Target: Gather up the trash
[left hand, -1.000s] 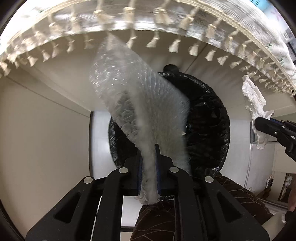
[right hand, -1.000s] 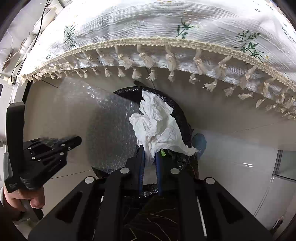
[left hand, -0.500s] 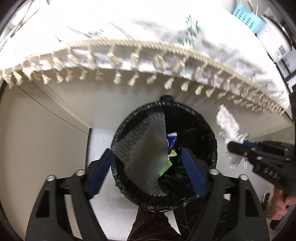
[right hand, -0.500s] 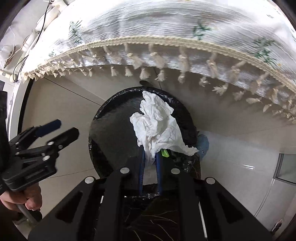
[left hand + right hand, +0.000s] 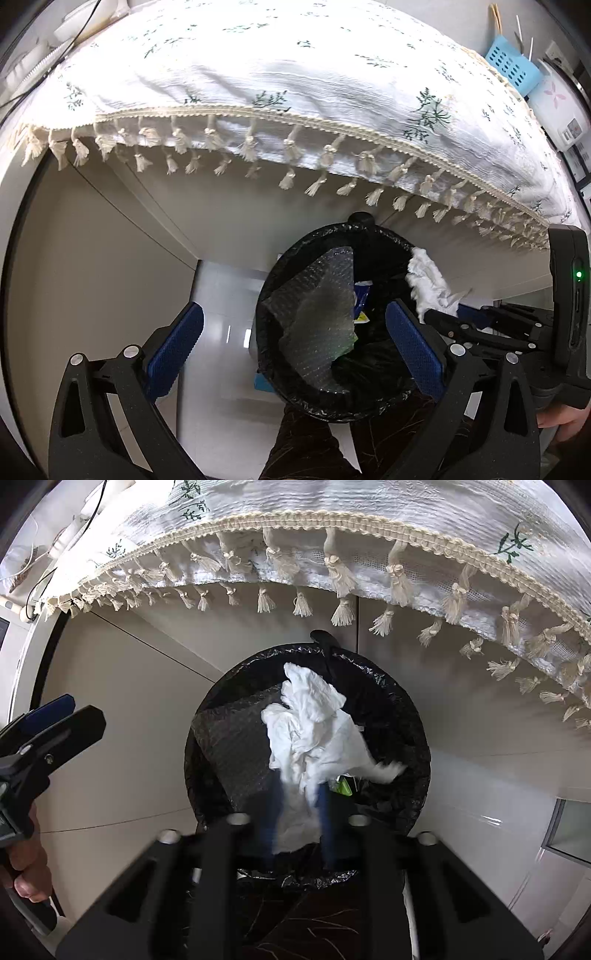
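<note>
A black-lined trash bin (image 5: 388, 251) (image 5: 413, 716) stands on the floor below the table edge. A sheet of bubble wrap (image 5: 317, 314) (image 5: 236, 753) lies inside it, beside a blue wrapper (image 5: 362, 295). My left gripper (image 5: 291, 332) is open and empty above the bin. My right gripper (image 5: 299, 812) is directly over the bin with crumpled white tissue (image 5: 314, 734) between its blurred blue pads, which stand slightly apart. The tissue also shows in the left wrist view (image 5: 428, 280).
A white floral tablecloth with tassels (image 5: 295, 92) (image 5: 332, 535) hangs over the table edge above the bin. Beige cabinet panels (image 5: 92, 277) stand behind and left. A blue basket (image 5: 513, 64) sits at the table's far right. The person's dark patterned trousers (image 5: 314, 443) are below.
My left gripper opened and dropped the bubble wrap into the bin, then rose. My right gripper moved over the bin with the tissue, and its pads have begun to part.
</note>
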